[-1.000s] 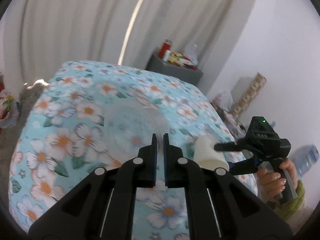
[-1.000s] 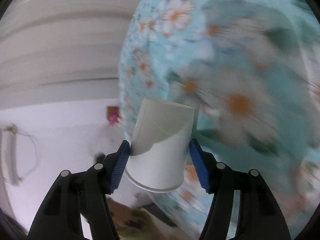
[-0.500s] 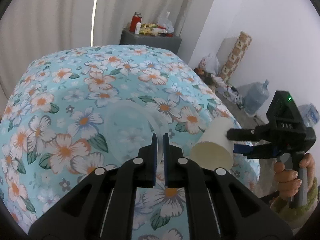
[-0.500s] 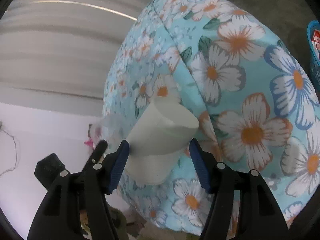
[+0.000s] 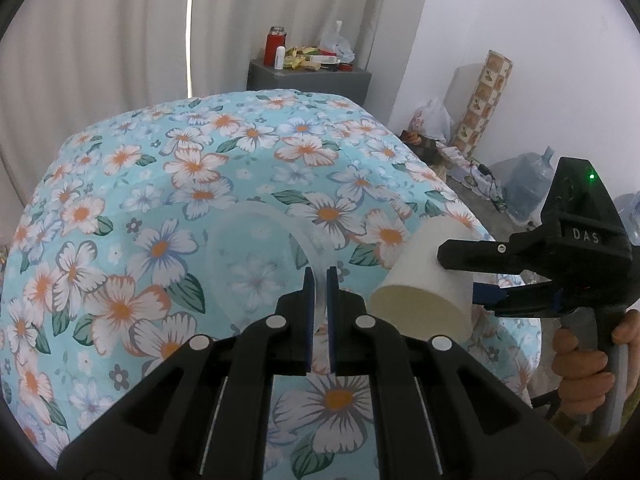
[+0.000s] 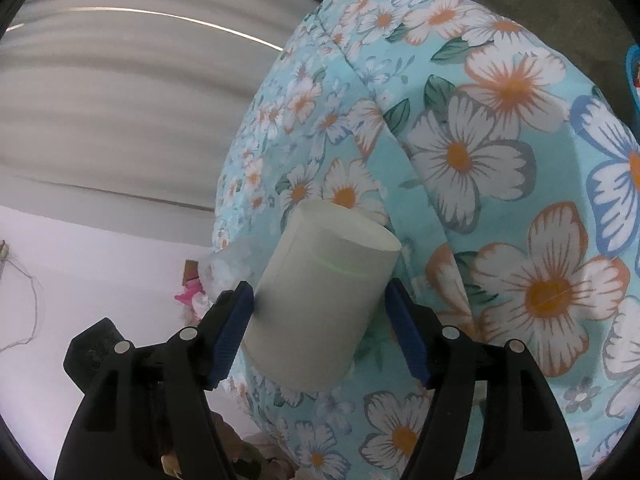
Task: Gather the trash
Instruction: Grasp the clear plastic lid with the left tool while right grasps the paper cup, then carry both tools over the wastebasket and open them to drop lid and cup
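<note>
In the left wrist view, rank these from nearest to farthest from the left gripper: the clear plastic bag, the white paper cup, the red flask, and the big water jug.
1. clear plastic bag: pinched between the left gripper pads.
2. white paper cup: just right, between the opening right gripper jaws.
3. big water jug: floor, far right.
4. red flask: grey cabinet by the curtain, farthest back.
</note>
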The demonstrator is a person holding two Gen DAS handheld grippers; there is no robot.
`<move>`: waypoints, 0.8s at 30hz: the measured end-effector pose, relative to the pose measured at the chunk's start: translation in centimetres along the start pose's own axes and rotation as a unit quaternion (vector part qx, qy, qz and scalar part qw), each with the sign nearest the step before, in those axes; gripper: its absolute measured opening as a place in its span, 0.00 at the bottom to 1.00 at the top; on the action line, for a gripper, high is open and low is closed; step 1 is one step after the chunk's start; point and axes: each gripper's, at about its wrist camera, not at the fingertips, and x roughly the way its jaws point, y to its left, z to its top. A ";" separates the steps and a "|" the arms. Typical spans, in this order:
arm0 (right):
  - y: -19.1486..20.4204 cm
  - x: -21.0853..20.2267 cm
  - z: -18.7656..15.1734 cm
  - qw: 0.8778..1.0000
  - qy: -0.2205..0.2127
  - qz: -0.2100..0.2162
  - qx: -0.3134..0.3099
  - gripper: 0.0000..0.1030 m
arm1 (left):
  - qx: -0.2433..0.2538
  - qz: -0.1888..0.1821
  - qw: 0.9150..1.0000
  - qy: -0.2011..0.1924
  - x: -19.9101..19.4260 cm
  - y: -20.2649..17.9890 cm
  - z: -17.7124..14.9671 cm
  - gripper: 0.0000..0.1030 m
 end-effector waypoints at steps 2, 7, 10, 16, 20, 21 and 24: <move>-0.3 -0.8 -0.1 1.000 -0.006 0.006 0.000 0.63 | 0.005 0.004 1.000 -0.003 -0.2 -0.3 0.0 0.04; -1.0 -3.0 -0.2 0.999 -0.019 0.040 0.010 0.62 | 0.019 0.012 1.000 -0.016 -0.9 -1.0 0.7 0.04; -1.4 -4.2 -0.1 0.998 -0.029 0.054 0.015 0.62 | 0.026 0.011 0.999 -0.026 -1.4 -1.6 1.4 0.04; -2.7 -8.4 0.2 0.994 -0.071 0.081 0.026 0.62 | 0.046 -0.011 0.998 -0.039 -1.9 -3.9 3.2 0.03; -4.0 -12.3 0.6 0.989 -0.115 0.085 0.032 0.62 | 0.070 -0.044 0.996 -0.043 -1.5 -6.9 5.2 0.03; -4.5 -13.3 0.5 0.988 -0.126 0.084 0.033 0.62 | 0.076 -0.053 0.995 -0.043 -1.4 -7.7 5.5 0.03; -6.3 -17.0 0.9 0.982 -0.170 0.075 0.043 0.62 | 0.104 -0.092 0.990 -0.037 -0.4 -11.5 7.2 0.03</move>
